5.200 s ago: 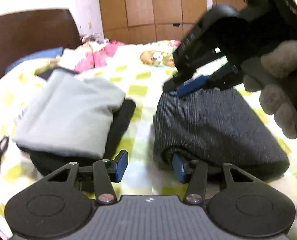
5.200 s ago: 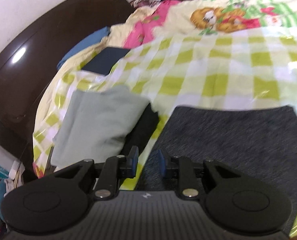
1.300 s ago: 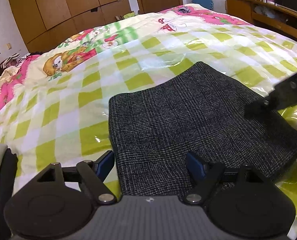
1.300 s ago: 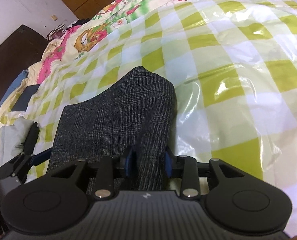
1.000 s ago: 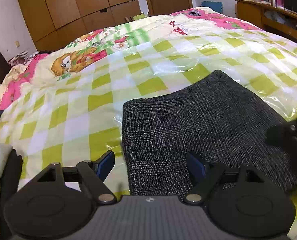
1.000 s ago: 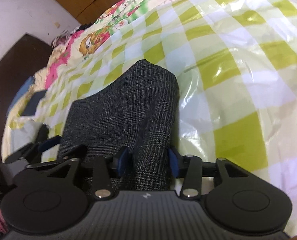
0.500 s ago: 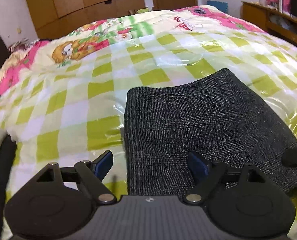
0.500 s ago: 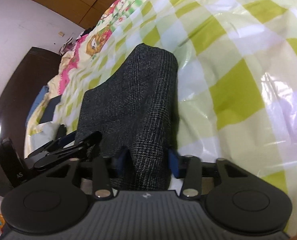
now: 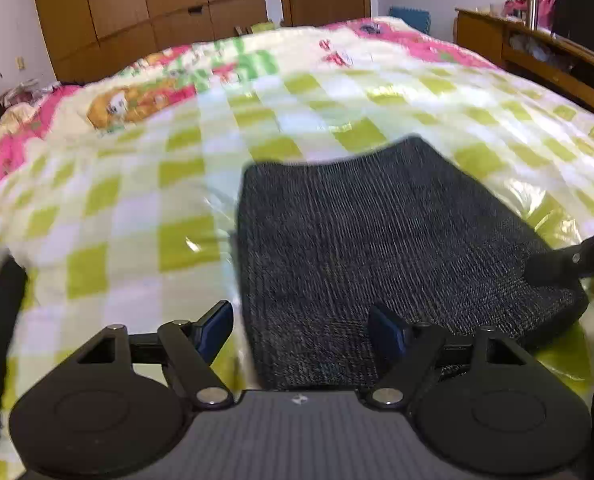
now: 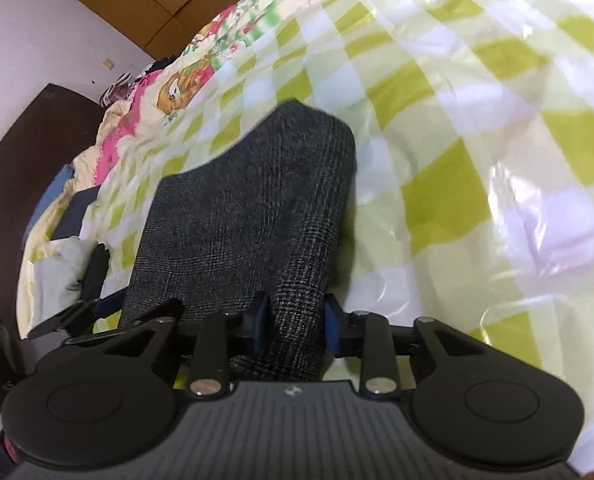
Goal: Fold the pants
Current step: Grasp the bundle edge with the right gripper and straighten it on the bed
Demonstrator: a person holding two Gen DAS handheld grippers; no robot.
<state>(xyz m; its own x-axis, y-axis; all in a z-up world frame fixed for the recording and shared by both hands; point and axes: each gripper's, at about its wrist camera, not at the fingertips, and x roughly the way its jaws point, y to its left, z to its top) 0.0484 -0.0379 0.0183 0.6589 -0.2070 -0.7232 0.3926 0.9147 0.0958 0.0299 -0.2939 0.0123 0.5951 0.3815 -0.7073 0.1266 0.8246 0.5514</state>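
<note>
Clamped on the near right corner of the folded dark pants (image 10: 257, 216), the right gripper (image 10: 295, 326) held a thick bundle low in its frame. Lower centre in the other view, the left gripper (image 9: 303, 330) was closing around the near left edge without pinching it yet. Layers could slip apart on the glossy checked bedcover (image 9: 145, 216) if only one side lifted, I judged.

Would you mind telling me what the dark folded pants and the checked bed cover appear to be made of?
The folded pants look like a thick woven, wool-like fabric: matte charcoal with a fine light check. The checked bed cover seems to be glossy plastic sheeting, given its bright glare and crinkles.
</note>
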